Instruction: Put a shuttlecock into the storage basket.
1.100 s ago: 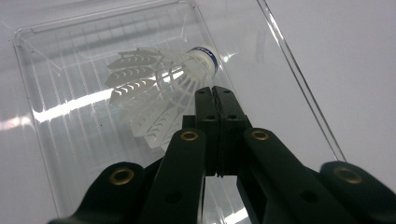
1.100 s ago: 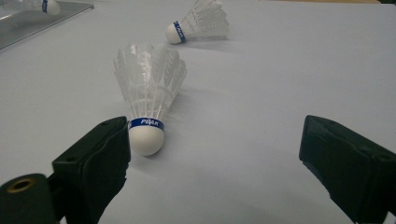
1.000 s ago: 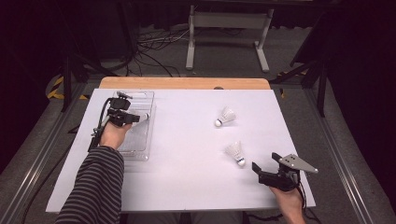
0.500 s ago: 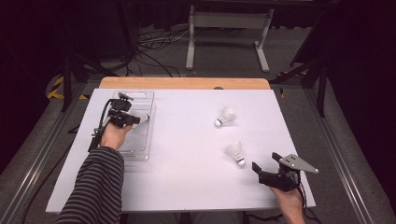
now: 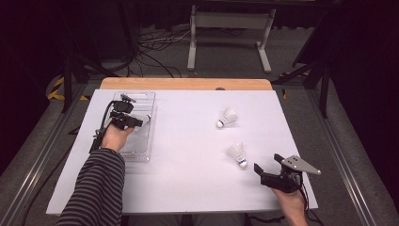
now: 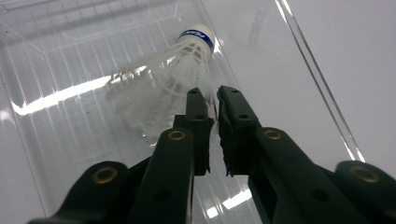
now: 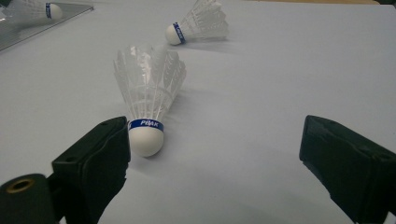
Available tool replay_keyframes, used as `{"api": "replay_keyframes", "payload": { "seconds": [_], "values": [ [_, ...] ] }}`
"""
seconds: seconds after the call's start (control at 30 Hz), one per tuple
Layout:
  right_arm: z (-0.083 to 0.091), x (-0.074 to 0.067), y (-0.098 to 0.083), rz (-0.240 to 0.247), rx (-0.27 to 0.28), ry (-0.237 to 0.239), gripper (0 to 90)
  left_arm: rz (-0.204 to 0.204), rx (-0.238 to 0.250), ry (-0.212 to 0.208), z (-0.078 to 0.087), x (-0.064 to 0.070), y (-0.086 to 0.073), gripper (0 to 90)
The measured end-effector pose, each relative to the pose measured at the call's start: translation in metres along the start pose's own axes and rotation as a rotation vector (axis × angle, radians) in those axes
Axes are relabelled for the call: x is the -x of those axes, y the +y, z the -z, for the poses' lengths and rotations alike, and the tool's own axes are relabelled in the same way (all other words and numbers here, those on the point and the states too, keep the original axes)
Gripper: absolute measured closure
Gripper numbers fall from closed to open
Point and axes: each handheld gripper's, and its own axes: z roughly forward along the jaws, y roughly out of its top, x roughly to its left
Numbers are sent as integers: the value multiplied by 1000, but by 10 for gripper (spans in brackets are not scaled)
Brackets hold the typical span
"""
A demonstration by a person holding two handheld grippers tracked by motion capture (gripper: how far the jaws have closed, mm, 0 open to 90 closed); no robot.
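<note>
A white shuttlecock (image 6: 182,60) with a blue band lies in a clear plastic tray (image 6: 70,46) at the table's left (image 5: 141,150). My left gripper (image 6: 209,95) hovers over its skirt. Its jaws have just been opening and stand a narrow gap apart, with nothing pinched between them. In the high view this gripper (image 5: 134,121) sits over the tray, next to that shuttlecock (image 5: 146,119). My right gripper (image 7: 214,128) is wide open near the front right edge (image 5: 267,162). A second shuttlecock (image 7: 149,88) lies just ahead of its left jaw (image 5: 237,154), not touching it.
A third shuttlecock (image 5: 228,117) lies farther back on the white table top (image 5: 188,179), also seen in the right gripper view (image 7: 198,23). A wooden strip (image 5: 188,84) borders the far edge. Cables and a stand's legs lie on the floor beyond.
</note>
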Motion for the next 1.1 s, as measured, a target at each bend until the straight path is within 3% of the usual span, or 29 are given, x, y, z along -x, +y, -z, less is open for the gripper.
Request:
{"api": "replay_keyframes", "payload": {
  "seconds": [0.47, 0.87, 1.1],
  "values": [
    [-1, 0, 0, -3, -3, -2, 96, -13, 39, 10, 12, 4, -6, 529],
    [0, 0, 0, 0, 0, -2, 95, -22, 74, 25, 23, 8, -10, 375],
    [0, -1, 0, 1, -1, 3, 95, -43, 103, 23, 31, 11, -15, 360]
  ]
}}
